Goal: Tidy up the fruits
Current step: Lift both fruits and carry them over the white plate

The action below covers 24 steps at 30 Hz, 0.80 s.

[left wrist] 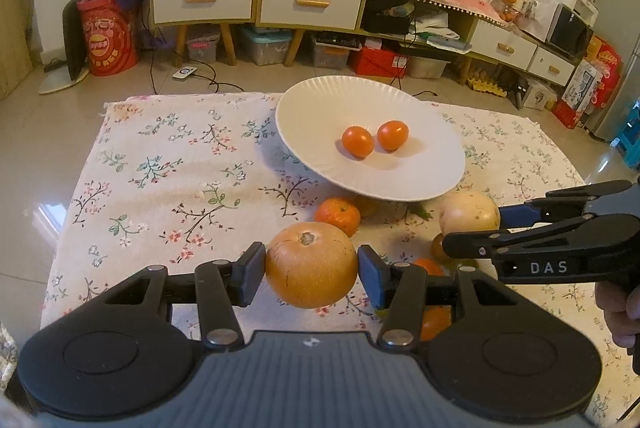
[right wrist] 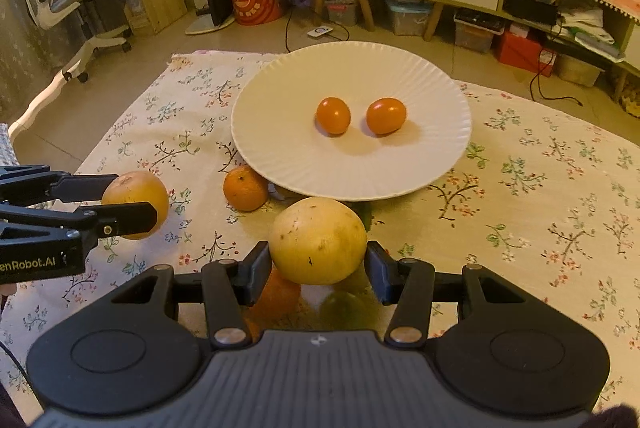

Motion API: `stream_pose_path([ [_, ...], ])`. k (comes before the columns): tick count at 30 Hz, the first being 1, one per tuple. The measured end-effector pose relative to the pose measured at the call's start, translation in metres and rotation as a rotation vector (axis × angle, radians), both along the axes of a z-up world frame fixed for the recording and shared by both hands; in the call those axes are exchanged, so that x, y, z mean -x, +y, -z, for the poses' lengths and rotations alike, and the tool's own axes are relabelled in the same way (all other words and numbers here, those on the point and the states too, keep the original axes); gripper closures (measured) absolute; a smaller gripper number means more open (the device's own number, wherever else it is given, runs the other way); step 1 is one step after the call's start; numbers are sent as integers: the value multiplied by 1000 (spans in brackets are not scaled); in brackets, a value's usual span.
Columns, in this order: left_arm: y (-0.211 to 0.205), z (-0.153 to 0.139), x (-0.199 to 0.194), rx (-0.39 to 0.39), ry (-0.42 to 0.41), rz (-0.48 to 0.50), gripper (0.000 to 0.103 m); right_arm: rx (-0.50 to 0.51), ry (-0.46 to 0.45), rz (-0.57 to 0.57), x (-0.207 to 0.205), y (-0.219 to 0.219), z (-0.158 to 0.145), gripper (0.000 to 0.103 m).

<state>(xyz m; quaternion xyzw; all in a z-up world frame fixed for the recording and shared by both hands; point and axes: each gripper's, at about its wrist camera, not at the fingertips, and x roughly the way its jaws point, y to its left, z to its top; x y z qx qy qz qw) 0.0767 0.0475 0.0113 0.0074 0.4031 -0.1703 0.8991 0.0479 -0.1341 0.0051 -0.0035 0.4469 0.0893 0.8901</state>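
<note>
The left gripper (left wrist: 312, 270) is clamped on an orange (left wrist: 311, 265), pads pressing its two sides; the right gripper (right wrist: 319, 264) is clamped the same way on a pear (right wrist: 318, 240). Both fruits hang clear of the cloth (left wrist: 160, 167), near its front edge.

The plate (left wrist: 320, 99) is the likely goal, and everything turns on where it lies. From the left fingers it sits at about 1 o'clock, up and a little to the right. From the right fingers it sits at 12 o'clock, dead ahead with its near rim just past the pear, so the right hand looks nearer. Neither fruit has much of a long axis; the orange's stem scar faces up, and the pear is slightly wider than tall.

Two tomatoes (right wrist: 333, 115) already lie side by side, apart, in the plate's middle. A tangerine (right wrist: 245, 187) rests on the cloth at the plate's 7 o'clock rim, partly under its overhang. More fruit lies under the grippers, mostly hidden.

The orange is dull, russet and scratched; the pear pale yellow, speckled and matt. The tomatoes are glossy and smooth and would probably roll if nudged. The plate is white, shallow and fluted at the rim. The cloth is soft floral fabric, slightly rumpled
</note>
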Motion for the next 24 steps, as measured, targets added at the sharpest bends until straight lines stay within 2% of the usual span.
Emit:
stream_pose_path([
  [10,-18,-3,-5,18,-13,12,72,-30,-27,57,6,-23,-8,56],
  [18,-41,-5,-18,61,-33,12,72,-73,-65,106,-3,-33,-13,56],
  [24,-55,-3,-34,63,-45,1,72,-94,-73,136,-13,-39,-11,56],
])
